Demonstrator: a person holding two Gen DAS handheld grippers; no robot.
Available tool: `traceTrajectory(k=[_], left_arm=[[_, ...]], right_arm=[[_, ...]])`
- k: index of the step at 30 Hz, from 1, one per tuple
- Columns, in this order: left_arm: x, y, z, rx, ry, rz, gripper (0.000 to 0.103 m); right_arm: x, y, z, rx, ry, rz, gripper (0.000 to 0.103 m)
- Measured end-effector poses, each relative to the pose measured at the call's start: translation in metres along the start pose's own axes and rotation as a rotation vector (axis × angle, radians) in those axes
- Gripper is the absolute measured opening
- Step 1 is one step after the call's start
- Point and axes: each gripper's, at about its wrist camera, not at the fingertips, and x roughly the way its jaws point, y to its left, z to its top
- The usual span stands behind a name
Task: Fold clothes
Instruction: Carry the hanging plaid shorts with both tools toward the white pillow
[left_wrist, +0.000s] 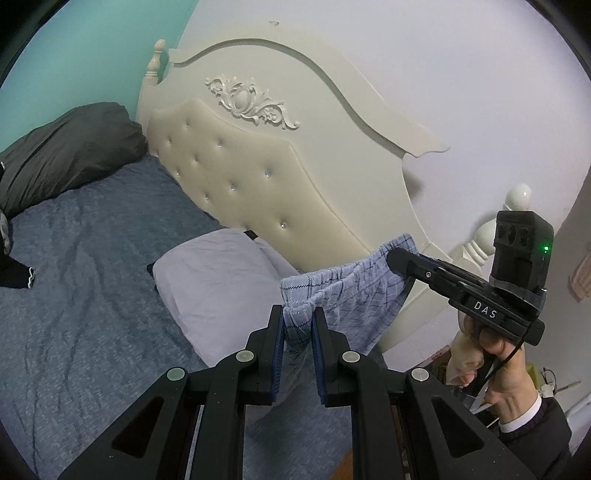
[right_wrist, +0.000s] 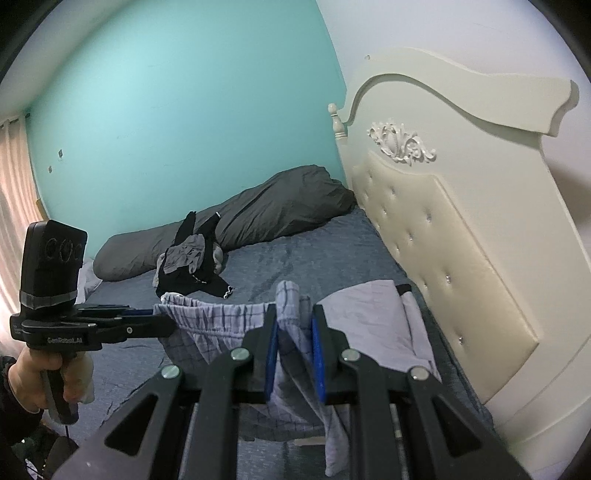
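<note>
The left tool (left_wrist: 297, 321) is clamped on one end of the waistband of the light blue checked shorts (left_wrist: 343, 291), and the right tool (right_wrist: 294, 321) is clamped on the other end. The shorts hang between them above the bed (left_wrist: 92, 236), near the grey pillow (left_wrist: 218, 280).

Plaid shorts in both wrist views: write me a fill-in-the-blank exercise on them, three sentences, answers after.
1. The plaid shorts are stretched by their waistband between ____ grippers, the left gripper and the right gripper.
2. Under the hanging shorts lies a pale grey ____ on the blue sheet.
3. The pile of dark clothes rests against a long ____ pillow.

Missing words: two; pillow; dark grey
</note>
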Motion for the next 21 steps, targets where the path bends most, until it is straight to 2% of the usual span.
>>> traceTrajectory(k=[21], left_arm=[[0.046,-0.019,0.012,0.004,0.029,0.014,0.015]], right_arm=[[0.003,-0.042,0.007,-0.002,0.05,-0.044,0.016]])
